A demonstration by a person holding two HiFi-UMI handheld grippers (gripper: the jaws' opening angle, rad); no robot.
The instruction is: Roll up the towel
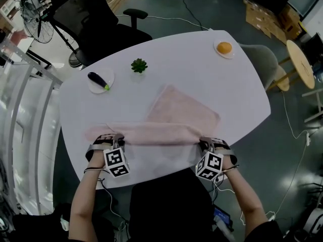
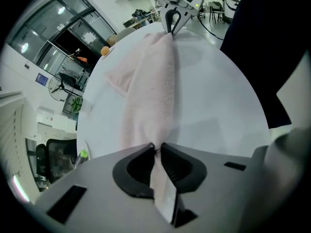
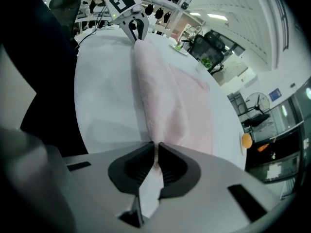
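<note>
So, surface: white table (image 1: pixel 202 64) is sitting on grey floor; office chair (image 1: pixel 96 19) and fan (image 1: pixel 35 16) beyond.
Counts: one towel (image 1: pixel 171 120), one plant (image 1: pixel 139 65), two plates: left plate (image 1: pixel 96 87), far plate (image 1: pixel 225 56).
Towel: is lying partly folded along the table's near edge.
Jaws: left gripper (image 2: pixel 157 147) and right gripper (image 3: pixel 155 147) are both pinching towel ends.

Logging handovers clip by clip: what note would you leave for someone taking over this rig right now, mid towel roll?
Left gripper: fingers shut on the near edge of the towel, at its left end.
Right gripper: fingers shut on the same edge, at its right end.
Towel: pink, on the white table; its near edge is gathered into a band between the grippers, the far part lies flat.
Done: both ends gripped, first turn formed.
To do: probably roll the band toward the far edge.
</note>
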